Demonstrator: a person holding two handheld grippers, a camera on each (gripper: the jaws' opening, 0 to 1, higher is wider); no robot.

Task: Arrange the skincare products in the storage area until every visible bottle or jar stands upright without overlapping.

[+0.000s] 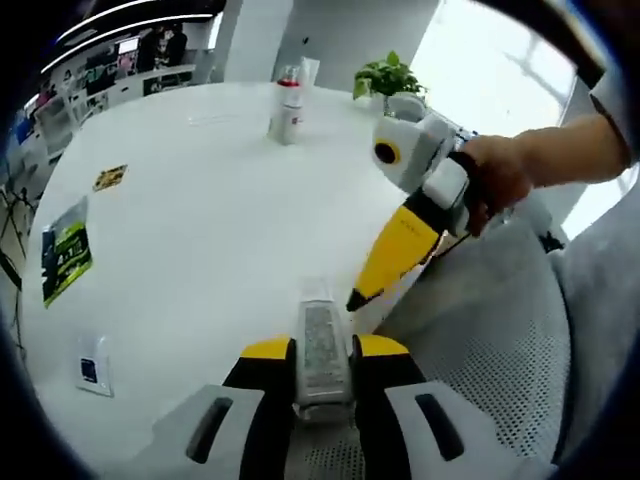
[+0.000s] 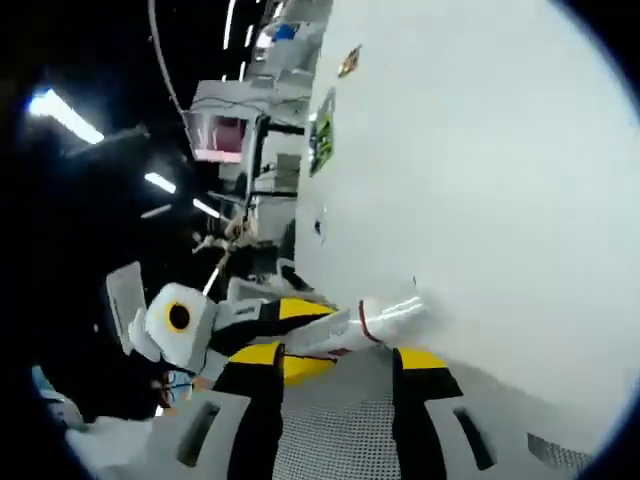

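Note:
My left gripper is shut on a slim clear-and-white bottle that points out over the near edge of the white round table. In the right gripper view the same bottle shows a red ring and a clear cap, held by the left gripper. A hand holds my right gripper just right of that bottle, yellow jaw angled down at it. The right gripper is open, with nothing between its jaws. A second bottle with a red top stands upright at the table's far side.
A potted plant stands at the far right of the table. A green card, a small yellow card and a white tag lie at the left. A grey mesh chair sits below the table's right edge.

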